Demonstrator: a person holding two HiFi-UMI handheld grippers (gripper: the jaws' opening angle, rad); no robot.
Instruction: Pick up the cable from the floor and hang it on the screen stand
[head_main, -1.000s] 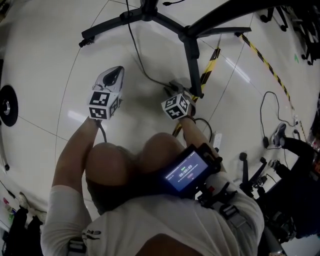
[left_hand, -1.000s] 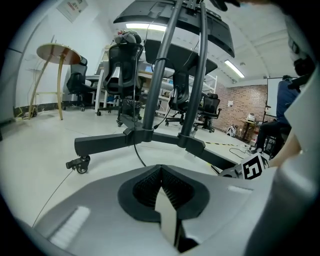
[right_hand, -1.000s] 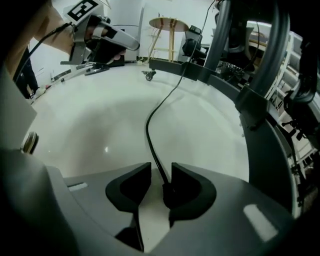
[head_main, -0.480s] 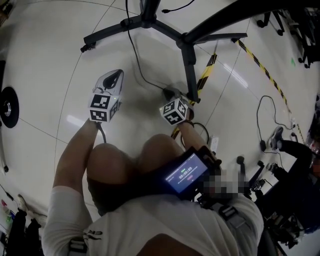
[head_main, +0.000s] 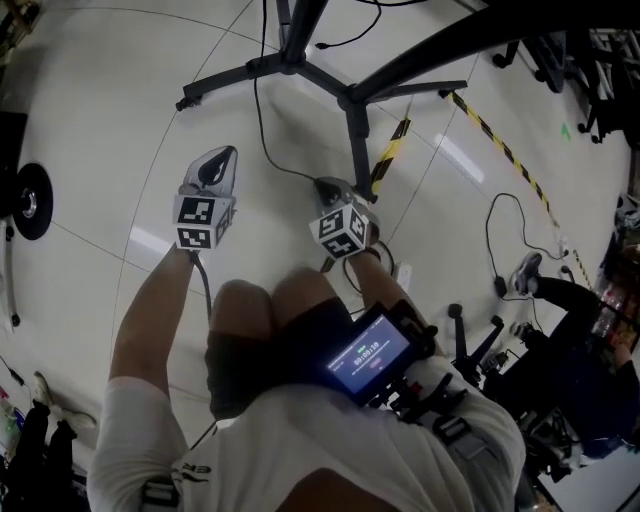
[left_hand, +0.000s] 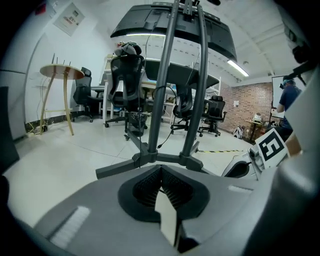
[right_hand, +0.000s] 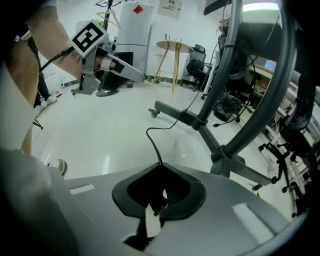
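1. Where it meets my right gripper (right_hand: 160, 166), the thin black cable (right_hand: 152, 146) is pinched between the jaws, which have just been closing on it. From the tips it runs out over the floor (right_hand: 110, 130), bends, and trails toward the foot of the screen stand (right_hand: 222, 153).
2. My right gripper points steeply downward, above the white floor and near one leg of the stand.
3. My left gripper (left_hand: 161, 167) has its jaws pressed together with nothing between them. It is held to the left of the right one, apart from the cable, and faces the stand's two posts.
4. Beyond the stand are an office chair (left_hand: 127, 75) and a round wooden table (left_hand: 61, 72); yellow-and-black tape (head_main: 389, 150) marks the floor.
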